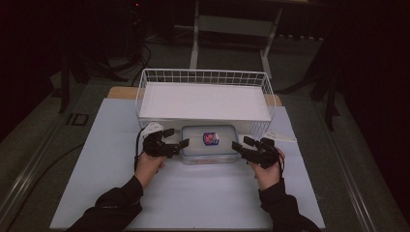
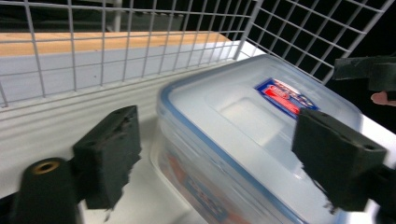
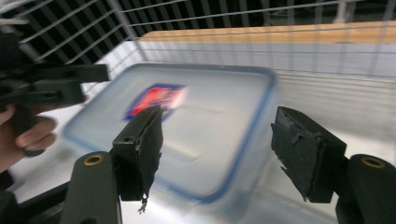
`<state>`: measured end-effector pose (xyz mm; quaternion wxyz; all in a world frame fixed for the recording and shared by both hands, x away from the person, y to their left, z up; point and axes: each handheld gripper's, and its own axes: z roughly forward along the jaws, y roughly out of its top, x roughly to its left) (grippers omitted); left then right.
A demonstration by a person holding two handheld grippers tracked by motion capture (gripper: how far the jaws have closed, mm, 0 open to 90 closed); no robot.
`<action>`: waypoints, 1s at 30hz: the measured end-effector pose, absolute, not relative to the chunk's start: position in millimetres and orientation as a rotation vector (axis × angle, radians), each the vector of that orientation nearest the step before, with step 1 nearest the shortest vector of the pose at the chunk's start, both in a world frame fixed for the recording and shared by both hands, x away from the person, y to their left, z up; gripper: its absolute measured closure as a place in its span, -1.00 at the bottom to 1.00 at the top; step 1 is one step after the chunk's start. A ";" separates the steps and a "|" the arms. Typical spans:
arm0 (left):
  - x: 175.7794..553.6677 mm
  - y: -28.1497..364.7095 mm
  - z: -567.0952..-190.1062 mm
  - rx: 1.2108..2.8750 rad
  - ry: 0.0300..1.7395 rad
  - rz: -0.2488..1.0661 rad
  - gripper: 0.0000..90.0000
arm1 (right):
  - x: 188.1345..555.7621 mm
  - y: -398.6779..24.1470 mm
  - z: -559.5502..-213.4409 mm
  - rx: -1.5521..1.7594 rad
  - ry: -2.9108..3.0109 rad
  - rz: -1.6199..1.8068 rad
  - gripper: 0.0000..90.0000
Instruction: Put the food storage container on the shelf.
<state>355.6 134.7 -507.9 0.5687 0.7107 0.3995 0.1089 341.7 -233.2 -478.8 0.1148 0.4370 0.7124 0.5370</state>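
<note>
Both grippers' fingers stand released, gripping nothing. Left gripper (image 1: 175, 137) flanks one short end of the lidded container (image 1: 209, 144), right gripper (image 1: 243, 143) the other; its long axis runs between them, on the counter (image 1: 203, 193) before the wire basket (image 1: 205, 77).

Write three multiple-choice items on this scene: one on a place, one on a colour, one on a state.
1. Where is the box?
A. in front of the basket
B. inside the basket
C. on the floor

2. What colour is the box lid's rim?
A. green
B. blue
C. yellow

3. How are the left tongs?
A. shut on the box
B. shut on the basket
C. open

A: it sits on the table before the wire wall. B: a blue edge rings the lid. C: both pads stand apart, clear of the box.
</note>
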 end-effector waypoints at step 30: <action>294.8 160.2 -503.3 1.703 0.885 0.234 -1.00 | 307.5 -161.8 -514.0 1.104 2.401 1.441 1.00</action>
